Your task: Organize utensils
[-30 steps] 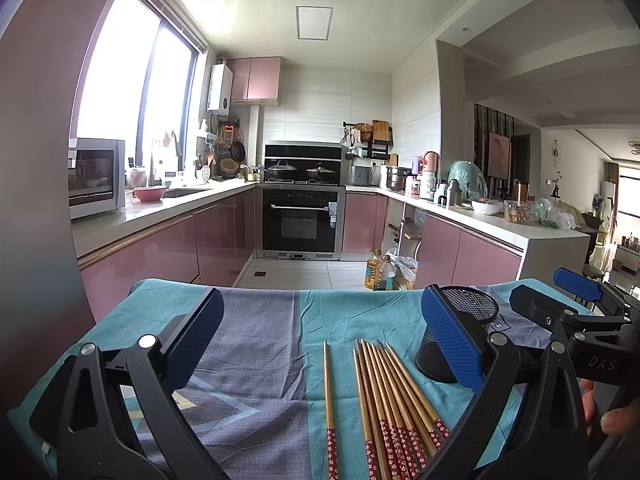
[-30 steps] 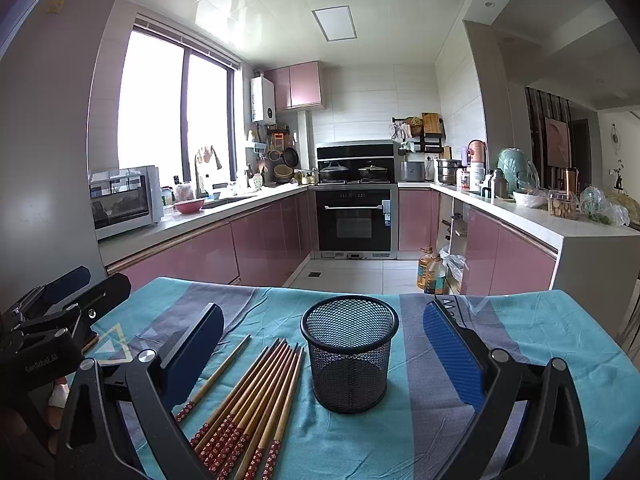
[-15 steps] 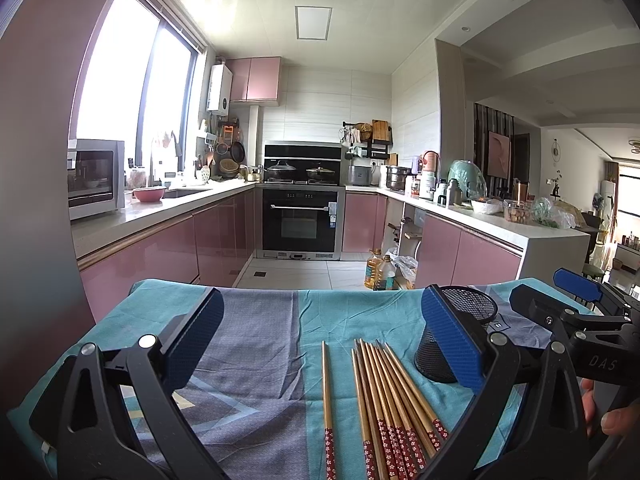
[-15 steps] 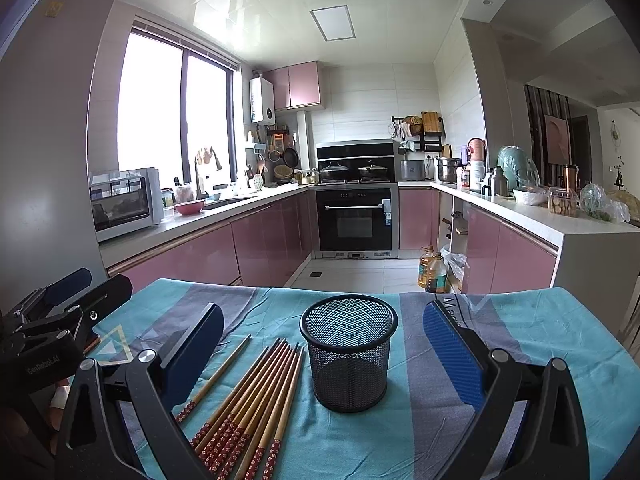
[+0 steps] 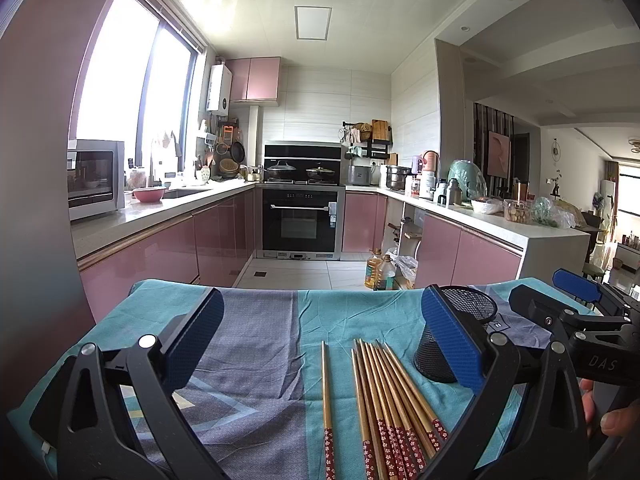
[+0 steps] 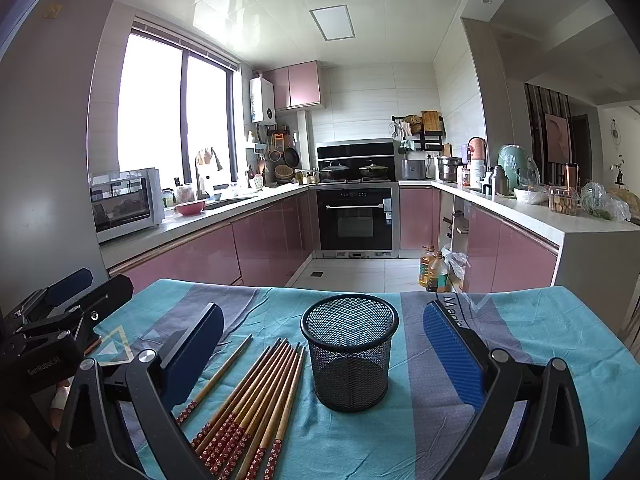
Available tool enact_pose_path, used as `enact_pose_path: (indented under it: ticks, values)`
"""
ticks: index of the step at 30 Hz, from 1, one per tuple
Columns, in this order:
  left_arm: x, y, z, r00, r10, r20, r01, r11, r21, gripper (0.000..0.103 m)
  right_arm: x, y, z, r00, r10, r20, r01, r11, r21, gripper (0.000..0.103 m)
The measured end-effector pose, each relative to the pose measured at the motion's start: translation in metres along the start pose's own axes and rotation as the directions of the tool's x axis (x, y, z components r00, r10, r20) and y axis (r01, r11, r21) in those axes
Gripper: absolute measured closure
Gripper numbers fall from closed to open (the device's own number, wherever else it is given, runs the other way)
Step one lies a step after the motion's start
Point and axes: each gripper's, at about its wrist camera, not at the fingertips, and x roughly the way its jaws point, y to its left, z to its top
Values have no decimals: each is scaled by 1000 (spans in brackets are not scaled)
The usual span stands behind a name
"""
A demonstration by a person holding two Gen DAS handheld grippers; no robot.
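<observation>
Several wooden chopsticks (image 5: pixel 384 396) with red flowered ends lie side by side on the teal and grey tablecloth (image 5: pixel 256 344), one chopstick (image 5: pixel 326 392) apart to their left. A black mesh cup (image 6: pixel 350 350) stands upright and empty just right of the chopsticks (image 6: pixel 256 396). My left gripper (image 5: pixel 320 344) is open above the cloth, the chopsticks between and below its blue pads. My right gripper (image 6: pixel 324 352) is open, with the cup between its fingers but untouched. Each gripper shows at the edge of the other's view: the right gripper (image 5: pixel 576 320), the left gripper (image 6: pixel 52 320).
The table's far edge (image 6: pixel 360 292) drops to a tiled kitchen floor. Oil bottles (image 6: pixel 434 272) stand on the floor by the right counter. Pink cabinets, an oven (image 6: pixel 356 220) and a microwave (image 6: pixel 124 204) lie farther off. A hand (image 5: pixel 612 412) holds the right gripper.
</observation>
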Motion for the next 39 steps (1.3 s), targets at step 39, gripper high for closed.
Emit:
enact_pose_path:
  ticks: [39]
  values:
    - [1, -2, -1, 1000, -5, -6, 5, 1000, -1, 6, -1, -2, 1, 1000, 1, 1, -1, 1000, 6, 6]
